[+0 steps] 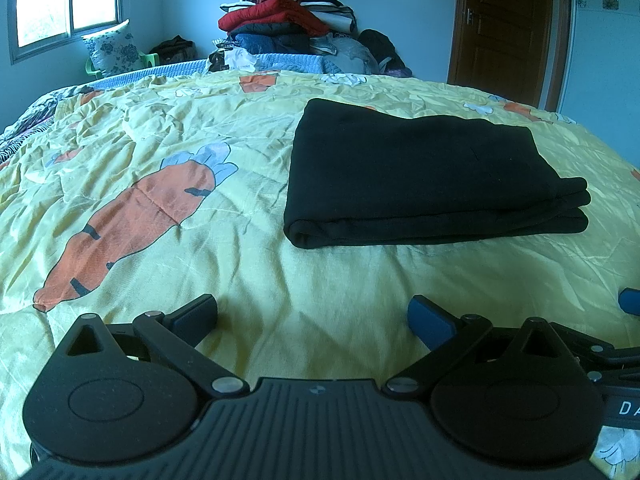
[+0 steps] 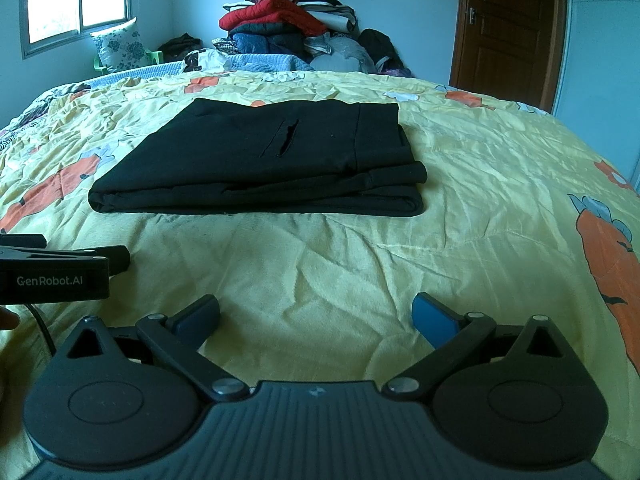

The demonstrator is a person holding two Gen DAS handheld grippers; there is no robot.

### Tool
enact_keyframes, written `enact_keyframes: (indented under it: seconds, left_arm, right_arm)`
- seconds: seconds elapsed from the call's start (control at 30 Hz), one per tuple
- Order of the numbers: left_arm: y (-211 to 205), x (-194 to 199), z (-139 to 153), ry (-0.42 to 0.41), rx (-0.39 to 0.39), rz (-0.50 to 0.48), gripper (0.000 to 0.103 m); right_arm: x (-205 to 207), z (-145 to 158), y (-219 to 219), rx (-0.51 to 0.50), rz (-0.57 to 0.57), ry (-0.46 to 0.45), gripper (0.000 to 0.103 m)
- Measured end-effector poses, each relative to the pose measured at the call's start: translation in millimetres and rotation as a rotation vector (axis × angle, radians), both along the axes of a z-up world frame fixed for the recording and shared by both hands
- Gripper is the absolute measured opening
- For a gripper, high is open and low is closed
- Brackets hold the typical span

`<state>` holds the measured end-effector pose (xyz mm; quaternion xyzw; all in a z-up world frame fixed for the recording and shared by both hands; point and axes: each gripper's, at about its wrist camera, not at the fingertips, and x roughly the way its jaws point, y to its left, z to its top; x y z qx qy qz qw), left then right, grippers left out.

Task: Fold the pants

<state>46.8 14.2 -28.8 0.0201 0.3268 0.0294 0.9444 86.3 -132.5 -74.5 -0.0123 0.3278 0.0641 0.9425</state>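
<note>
Your left claw (image 1: pixel 312 316) sits low over the bed (image 1: pixel 160 152), its two fingers spread wide with only yellow carrot-print quilt between them; it has hold of nothing. From the left wrist view, a large orange carrot (image 1: pixel 132 224) is printed on the quilt to the left, and the black pants (image 1: pixel 424 180) lie ahead and to the right, folded into a flat, layered rectangle with a rounded fold edge facing you, well apart from the fingertips. In the right wrist view, the left claw's body shows at the far left edge, beside your right claw (image 2: pixel 316 316), whose fingers are likewise spread wide and empty above the wrinkled quilt. There the pants (image 2: pixel 260 160) rest ahead and slightly left, pocket slit on top, stacked layers visible at the right end. Beyond the bed, a pile of clothes (image 2: pixel 288 24) stands against the wall, with a brown door (image 2: pixel 508 28) to its right.
</note>
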Motion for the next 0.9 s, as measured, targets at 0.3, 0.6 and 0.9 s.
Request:
enact_keyframes:
  seconds: [0.3,0.6,0.9]
  left_arm:
    - [0.5,-0.2,0.0,0.000,-0.001,0.000,0.103]
    - [0.3,-1.5,-0.1,-0.003,0.001,0.008,0.103]
    - [-0.9,-1.4,0.1,-0.005,0.002,0.018,0.103]
  right_arm:
    - [0.0,0.1,-0.1,0.001,0.000,0.000,0.103]
    - [-0.4,0.4,-2.5,0.007,-0.016,-0.004,0.103]
    - [0.2,-0.3,-1.9,-0.008,-0.053,0.000,0.103]
